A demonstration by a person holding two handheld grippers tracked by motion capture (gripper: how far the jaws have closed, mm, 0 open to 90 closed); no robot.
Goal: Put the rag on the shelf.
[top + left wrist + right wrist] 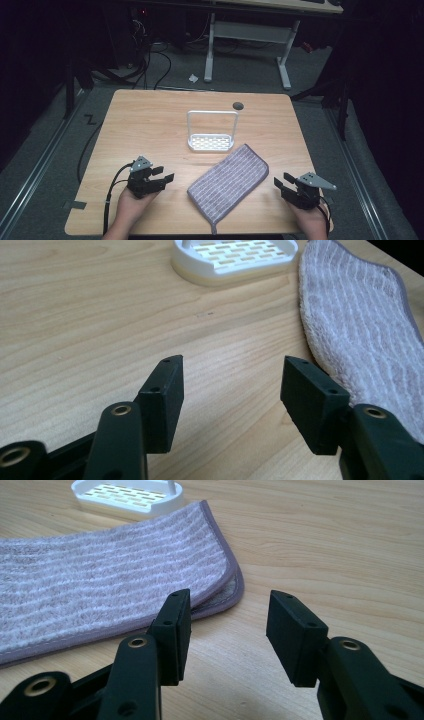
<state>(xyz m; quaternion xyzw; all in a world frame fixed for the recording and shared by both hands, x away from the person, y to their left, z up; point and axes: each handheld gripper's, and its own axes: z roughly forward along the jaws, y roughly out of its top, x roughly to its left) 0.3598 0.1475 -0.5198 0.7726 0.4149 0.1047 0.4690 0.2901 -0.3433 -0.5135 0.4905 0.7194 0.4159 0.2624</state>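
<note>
A folded purple-grey striped towel (228,179) lies flat and diagonal on the wooden table (150,120), near the front edge. Behind it stands a small white slotted rack (211,142) with a tall wire hoop. My left gripper (167,174) rests at the front left, open and empty, with the towel (360,325) to its right and the rack (235,257) ahead. My right gripper (280,181) sits at the front right, open, nothing between its jaws. The towel's rounded corner (227,580) lies just beyond its left jaw, apart from it.
A dark round hole (238,105) sits in the table near the far edge. Beyond the table are a white desk frame (247,37), cables on grey carpet and dark surroundings. Bare wood lies left and right of the towel.
</note>
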